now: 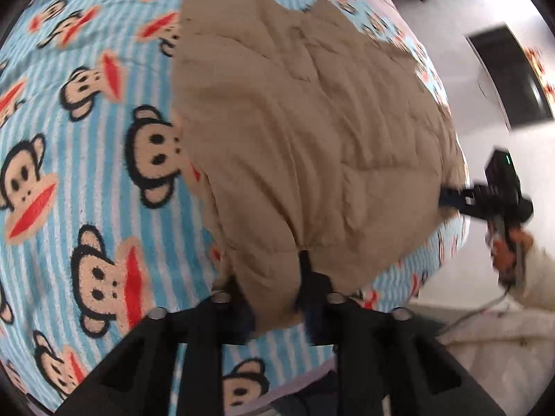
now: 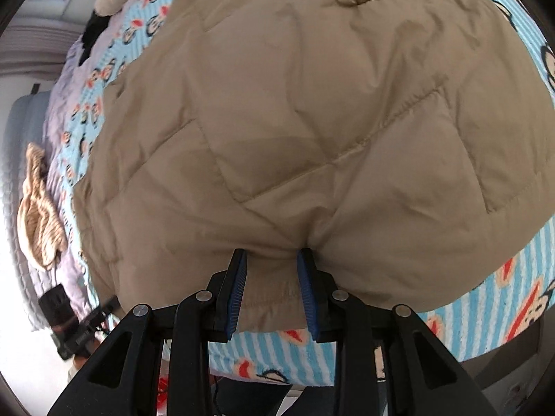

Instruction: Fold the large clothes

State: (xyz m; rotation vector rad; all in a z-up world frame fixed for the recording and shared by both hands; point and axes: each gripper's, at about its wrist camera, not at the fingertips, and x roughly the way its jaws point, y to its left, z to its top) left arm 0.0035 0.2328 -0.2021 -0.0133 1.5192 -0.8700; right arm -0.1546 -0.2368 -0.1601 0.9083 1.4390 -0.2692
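A tan quilted jacket [image 1: 305,121] lies spread on a blue striped blanket with monkey faces [image 1: 86,173]. At the bottom of the left wrist view, my left gripper [image 1: 274,277] is shut on the jacket's near hem. The fabric bunches between its fingers and covers the left one. My right gripper [image 1: 451,202] bites the jacket's edge at the far right of that view. In the right wrist view the jacket [image 2: 312,121] fills the frame. There my right gripper [image 2: 272,263] pinches the puckered hem between its blue pads [image 2: 307,277]. My left gripper [image 2: 100,308] shows at lower left.
A beige knitted garment [image 2: 38,204] and a black item [image 2: 93,27] lie further along the bed. The bed's edge [image 1: 447,242] drops to a pale floor [image 1: 451,7] on the right. A person's hand [image 1: 506,246] and cream sleeve [image 1: 534,277] hold the right gripper.
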